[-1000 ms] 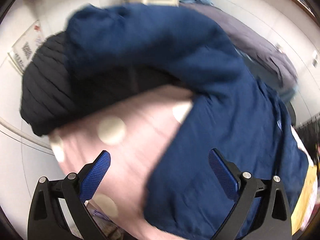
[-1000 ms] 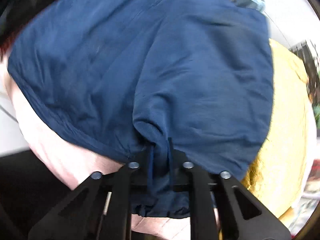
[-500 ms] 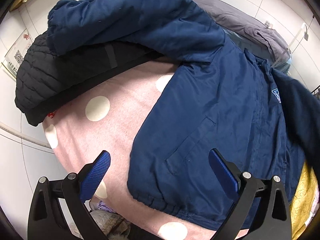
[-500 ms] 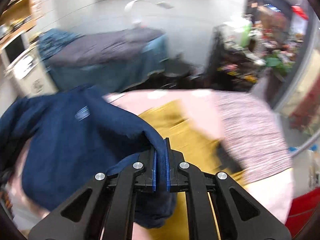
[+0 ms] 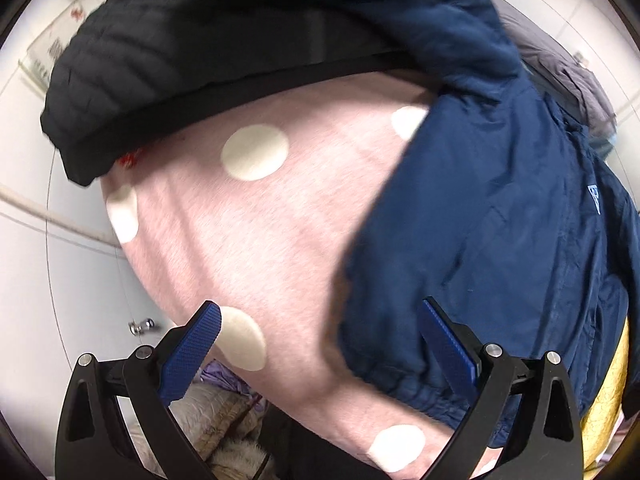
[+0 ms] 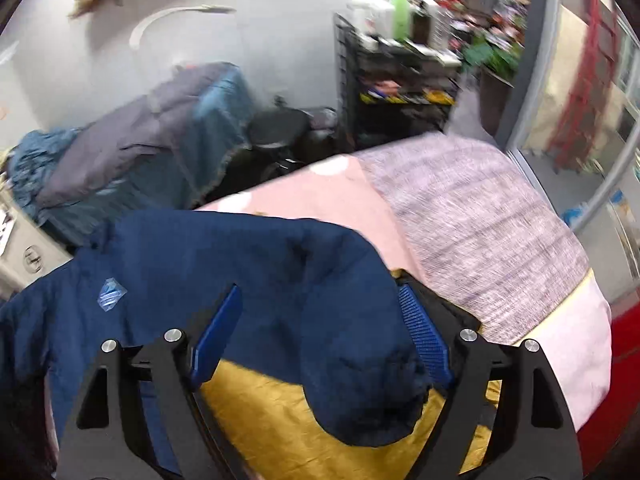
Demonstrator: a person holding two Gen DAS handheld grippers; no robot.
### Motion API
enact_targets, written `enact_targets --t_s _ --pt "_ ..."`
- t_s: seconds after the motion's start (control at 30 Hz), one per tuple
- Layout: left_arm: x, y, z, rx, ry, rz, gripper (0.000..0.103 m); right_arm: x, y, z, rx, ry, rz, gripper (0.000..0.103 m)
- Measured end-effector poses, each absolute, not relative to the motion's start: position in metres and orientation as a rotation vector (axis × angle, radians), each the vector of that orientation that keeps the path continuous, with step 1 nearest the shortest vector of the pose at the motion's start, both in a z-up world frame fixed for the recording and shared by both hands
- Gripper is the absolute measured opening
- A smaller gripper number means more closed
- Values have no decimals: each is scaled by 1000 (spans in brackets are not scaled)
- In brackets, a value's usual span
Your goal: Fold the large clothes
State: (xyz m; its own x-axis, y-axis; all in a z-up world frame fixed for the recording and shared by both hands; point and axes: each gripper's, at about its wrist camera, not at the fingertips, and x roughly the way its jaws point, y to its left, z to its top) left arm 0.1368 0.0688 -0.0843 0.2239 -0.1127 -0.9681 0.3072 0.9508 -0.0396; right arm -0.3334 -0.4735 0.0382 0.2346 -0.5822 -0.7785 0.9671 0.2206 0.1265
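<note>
We have the navy jacket [image 5: 492, 216] spread face-up on the pink dotted blanket [image 5: 256, 232], its hem near us and its collar toward the far side, so the long axis of the body runs from near to far. Our left gripper [image 5: 320, 344] hovers with its fingers spread wide and nothing between them; the jacket's near-left hem corner lies just ahead and to the right of centre, with the right finger pad over the gathered hem. The far-left sleeve stretches over the black quilted coat [image 5: 168, 64] at the far left.

Our right gripper [image 6: 320, 328] is also spread wide and grips nothing. The right sleeve [image 6: 312, 288] lies draped directly between its fingers, reaching out to the right across the yellow cloth [image 6: 272, 420], the cuff hanging near the right pad. Its long axis runs roughly left to right, across the jacket's body line.

We judge the coming move turns on that sleeve: it sits squarely in the right gripper's span, far nearer than to the left one, so closing there and carrying it leftward over the chest looks natural. The left view is blurred, so the exact hem contact is uncertain.
</note>
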Motion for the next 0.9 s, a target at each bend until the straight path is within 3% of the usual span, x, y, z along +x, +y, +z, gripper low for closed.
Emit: enact_targets --t_s 0.13,0.3,0.5,0.77,0.83,0.9 --pt "152 80 -96 117 1351 -328 96 -289 -423 18 683 757 -874 84" --pt "167 75 -112 87 1411 -434 96 -260 -369 -56 845 892 -652 84" --pt "169 61 -142 173 1413 -526 97 -259 -343 -136 889 1095 -670 84" --pt "169 48 -172 93 1503 -549 96 -248 -331 -186 1014 1170 -625 82" --pt "165 43 -177 77 1535 -550 88 -244 -327 -185 1038 1163 -615 72" --pt "161 37 -175 87 1541 -596 66 -241 -327 -185 1015 1170 -613 63"
